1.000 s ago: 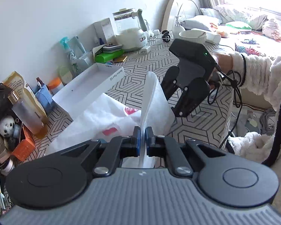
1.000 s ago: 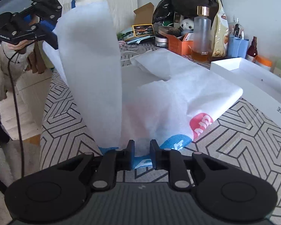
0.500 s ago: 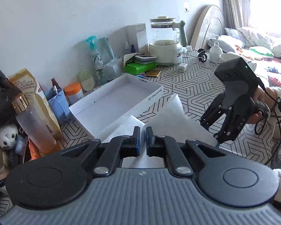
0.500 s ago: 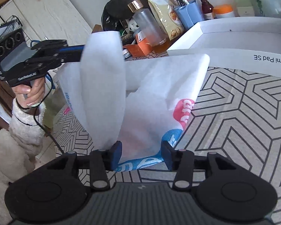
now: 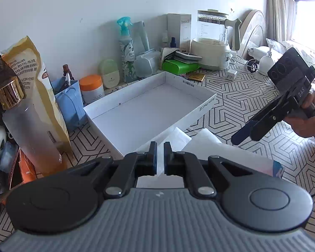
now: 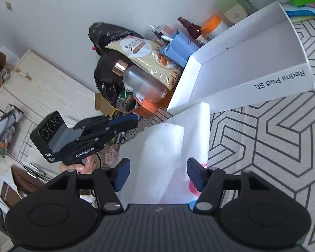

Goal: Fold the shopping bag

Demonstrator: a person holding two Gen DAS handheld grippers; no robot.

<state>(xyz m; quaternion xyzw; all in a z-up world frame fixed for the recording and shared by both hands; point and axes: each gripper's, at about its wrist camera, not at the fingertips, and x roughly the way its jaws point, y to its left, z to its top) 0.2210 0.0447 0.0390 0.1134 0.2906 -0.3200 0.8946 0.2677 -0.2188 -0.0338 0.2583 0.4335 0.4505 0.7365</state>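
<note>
The white shopping bag (image 5: 231, 155) with pink and blue print lies folded over on the patterned tabletop. My left gripper (image 5: 160, 157) has its jaws nearly closed, with a thin white strip of the bag between them. It also shows in the right wrist view (image 6: 124, 124), at the bag's left edge. My right gripper (image 6: 156, 173) is open and empty, its jaws spread wide above the bag (image 6: 168, 157). In the left wrist view it (image 5: 244, 133) hovers to the right, above the bag.
A white box lid (image 5: 203, 96) (image 6: 283, 84) lies just beyond the bag. Bottles, a snack bag (image 5: 31, 79), an orange-lidded jar (image 5: 91, 88) and a kettle (image 5: 212, 50) crowd the wall side. A frosted bottle (image 6: 145, 82) stands at the left.
My right gripper has opened fully, let go of the bag and lifted away. The raised fold of the bag has come down flat. My left gripper has moved lower and toward the box lid.
</note>
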